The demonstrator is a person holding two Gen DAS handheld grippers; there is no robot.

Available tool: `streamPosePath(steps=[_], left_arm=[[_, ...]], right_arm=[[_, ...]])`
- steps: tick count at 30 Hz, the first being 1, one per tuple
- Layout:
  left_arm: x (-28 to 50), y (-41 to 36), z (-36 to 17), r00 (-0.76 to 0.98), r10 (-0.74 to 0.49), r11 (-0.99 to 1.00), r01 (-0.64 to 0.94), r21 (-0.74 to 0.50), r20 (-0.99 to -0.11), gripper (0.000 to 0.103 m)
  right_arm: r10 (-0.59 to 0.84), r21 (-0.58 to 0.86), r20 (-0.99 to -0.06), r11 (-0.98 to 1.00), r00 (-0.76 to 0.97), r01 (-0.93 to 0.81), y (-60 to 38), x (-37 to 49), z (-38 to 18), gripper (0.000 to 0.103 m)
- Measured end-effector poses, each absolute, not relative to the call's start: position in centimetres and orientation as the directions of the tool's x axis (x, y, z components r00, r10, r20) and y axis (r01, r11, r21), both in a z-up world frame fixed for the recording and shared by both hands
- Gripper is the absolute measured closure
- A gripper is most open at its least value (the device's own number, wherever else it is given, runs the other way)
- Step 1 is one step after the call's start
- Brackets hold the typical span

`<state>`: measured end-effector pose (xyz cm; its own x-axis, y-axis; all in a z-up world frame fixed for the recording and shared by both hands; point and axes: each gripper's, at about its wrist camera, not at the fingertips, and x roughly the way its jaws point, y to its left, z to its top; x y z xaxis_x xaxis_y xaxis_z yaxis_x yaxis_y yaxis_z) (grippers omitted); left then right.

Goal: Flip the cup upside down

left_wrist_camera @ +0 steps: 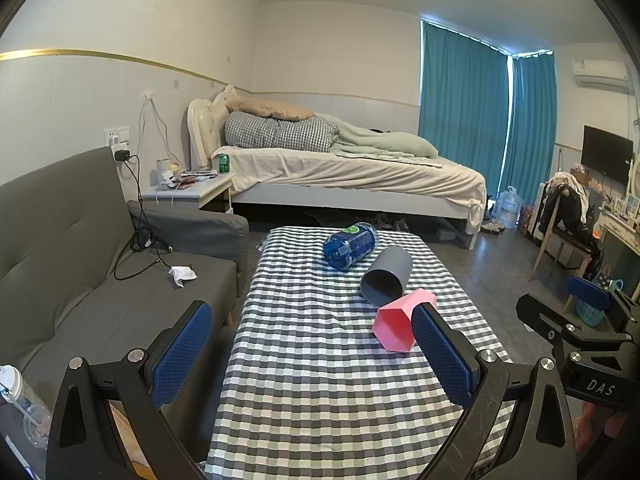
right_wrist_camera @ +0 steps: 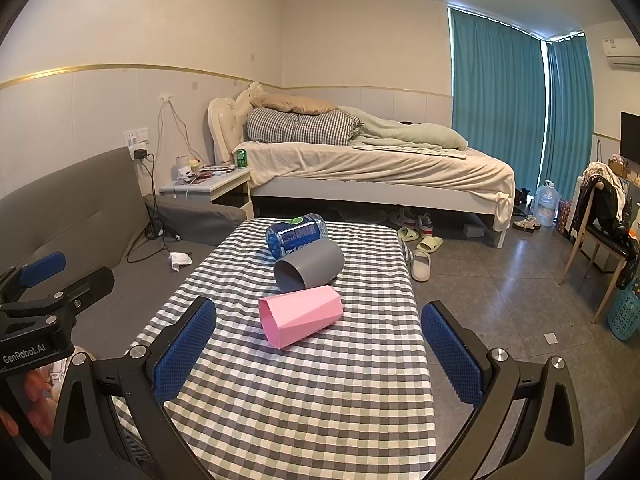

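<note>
Faceted pink cup (right_wrist_camera: pixel 300 320) and smooth grey cup (right_wrist_camera: pixel 310 266) lie sideways mid-tabletop (right_wrist_camera: pixel 320 400); left gripper (left_wrist_camera: pixel 312 354) and right gripper (right_wrist_camera: pixel 318 354) gape empty.

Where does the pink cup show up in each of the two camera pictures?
Left wrist view: the pink cup lies on its side right of centre, partly behind the left gripper's right-hand finger.
Right wrist view: the pink cup lies near the centre, ahead of the open right gripper.
Shared landmark: the grey cup lying just behind it.
</note>
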<state>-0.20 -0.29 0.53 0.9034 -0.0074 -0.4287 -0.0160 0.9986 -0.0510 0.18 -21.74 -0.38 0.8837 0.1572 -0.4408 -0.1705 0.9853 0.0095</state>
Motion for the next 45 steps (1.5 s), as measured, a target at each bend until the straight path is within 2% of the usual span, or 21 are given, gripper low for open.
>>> streamPosePath(steps=[45], left_arm=[[0.41, -0.22, 0.38, 0.896, -0.019, 0.997, -0.015, -0.074, -0.444, 0.0]], right_arm=[[0.165, 0.022, -0.464, 0.984, 0.87, -0.175, -21.43, 0.85, -0.7, 0.0]])
